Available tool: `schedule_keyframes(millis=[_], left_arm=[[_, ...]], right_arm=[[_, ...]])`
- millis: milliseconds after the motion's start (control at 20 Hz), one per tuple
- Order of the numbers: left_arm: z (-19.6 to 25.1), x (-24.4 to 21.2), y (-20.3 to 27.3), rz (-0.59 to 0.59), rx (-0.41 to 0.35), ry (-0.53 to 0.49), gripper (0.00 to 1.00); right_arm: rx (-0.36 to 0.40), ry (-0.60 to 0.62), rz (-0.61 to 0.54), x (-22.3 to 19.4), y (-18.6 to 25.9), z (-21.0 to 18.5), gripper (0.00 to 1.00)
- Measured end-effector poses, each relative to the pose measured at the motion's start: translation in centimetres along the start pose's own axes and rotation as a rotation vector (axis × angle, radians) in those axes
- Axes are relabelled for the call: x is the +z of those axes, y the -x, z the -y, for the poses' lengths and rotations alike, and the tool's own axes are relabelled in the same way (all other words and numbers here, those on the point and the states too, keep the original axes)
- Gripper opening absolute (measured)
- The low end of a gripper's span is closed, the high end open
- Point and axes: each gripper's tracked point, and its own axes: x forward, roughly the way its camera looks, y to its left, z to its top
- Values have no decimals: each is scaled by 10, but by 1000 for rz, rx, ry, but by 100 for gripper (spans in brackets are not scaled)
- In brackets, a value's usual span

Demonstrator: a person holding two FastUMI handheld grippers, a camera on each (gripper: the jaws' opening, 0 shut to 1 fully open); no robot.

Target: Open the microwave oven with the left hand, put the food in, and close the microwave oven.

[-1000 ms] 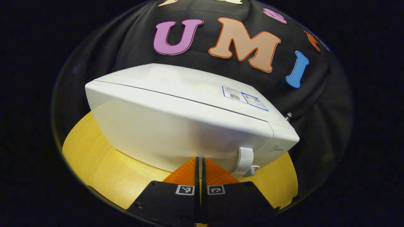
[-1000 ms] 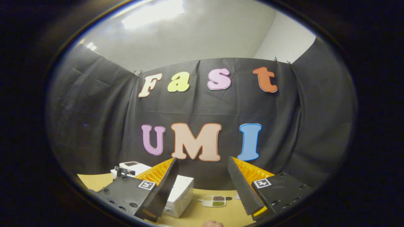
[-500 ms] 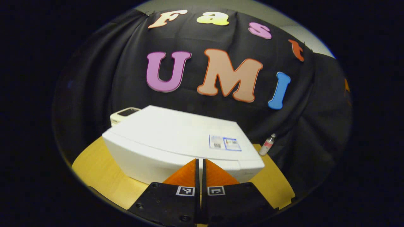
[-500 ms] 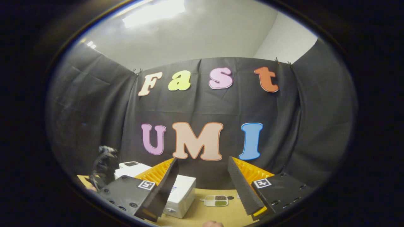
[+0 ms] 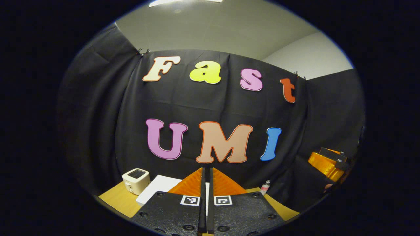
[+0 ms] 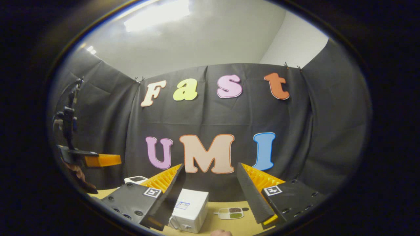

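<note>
Overhead, the left gripper (image 5: 205, 172) is held high above the table (image 5: 115, 199), its fingers pressed together on nothing. Below its fingers the white microwave oven (image 6: 192, 209) is seen, door closed. The right gripper (image 6: 210, 183) is raised too, fingers spread wide and empty. The food tray (image 6: 231, 213) lies on the table just beside the oven, apart from it.
</note>
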Motion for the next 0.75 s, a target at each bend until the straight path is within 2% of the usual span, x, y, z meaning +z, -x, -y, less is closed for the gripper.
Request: schedule_keyframes(millis=[50, 200, 300, 550, 750], left_arm=[[2, 13, 7, 26, -2, -26, 7], [6, 39, 18, 77, 14, -113, 98], [8, 50, 21, 108, 32, -153, 93], [21, 45, 34, 104, 14, -106, 93], [26, 46, 40, 94, -2, -118, 93]], right_arm=[[-3, -6, 1, 1, -1, -3, 91], [-16, -11, 8, 6, -1, -7, 91], [-26, -10, 10, 9, 1, -7, 91], [-59, -4, 16, 16, 12, -3, 90], [-86, 14, 19, 21, 19, 3, 90]])
